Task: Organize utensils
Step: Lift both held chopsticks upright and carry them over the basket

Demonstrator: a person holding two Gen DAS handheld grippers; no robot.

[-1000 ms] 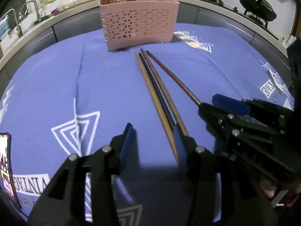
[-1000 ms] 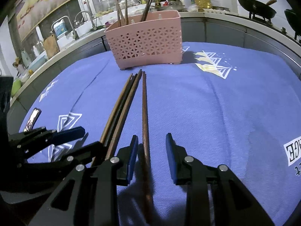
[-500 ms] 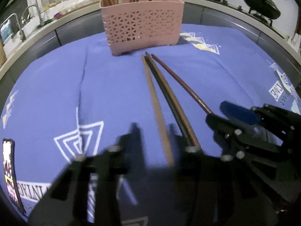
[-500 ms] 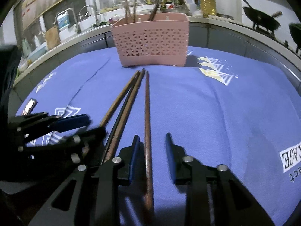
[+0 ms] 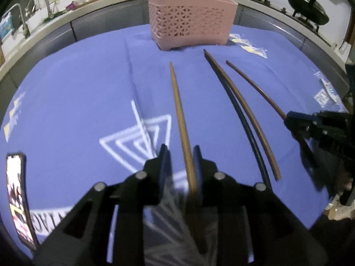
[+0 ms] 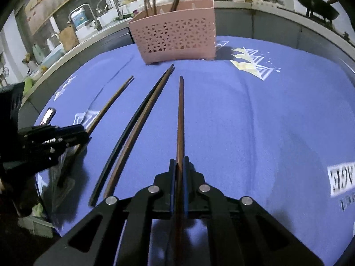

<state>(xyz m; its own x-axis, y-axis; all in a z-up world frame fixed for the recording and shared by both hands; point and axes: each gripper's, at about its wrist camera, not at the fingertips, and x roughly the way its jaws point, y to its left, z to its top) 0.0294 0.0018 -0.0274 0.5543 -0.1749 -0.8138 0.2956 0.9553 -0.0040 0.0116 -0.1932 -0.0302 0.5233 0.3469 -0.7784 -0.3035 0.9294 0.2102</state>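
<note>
A pink perforated utensil basket [image 5: 190, 17] [image 6: 175, 33] stands at the far side of the blue cloth, with several chopsticks upright in it. My left gripper [image 5: 180, 155] has its jaws narrowed around a light brown chopstick [image 5: 177, 102], which touches only the right pad; a gap remains on the left. My right gripper [image 6: 179, 164] is shut on a reddish-brown chopstick [image 6: 180, 110] that points at the basket. A black chopstick [image 6: 131, 128] and a brown chopstick [image 6: 142, 126] lie side by side on the cloth between the two grippers.
A phone [image 5: 17, 201] lies at the cloth's near left edge. A sink with taps [image 6: 93, 15] lies beyond the table at far left. Woks on a stove [image 5: 306, 11] stand at far right. The blue cloth [image 6: 266, 122] covers the table.
The right gripper has closed on the reddish-brown chopstick. The left gripper's jaws have narrowed around the light brown chopstick, which now lies apart from the black and brown pair.
</note>
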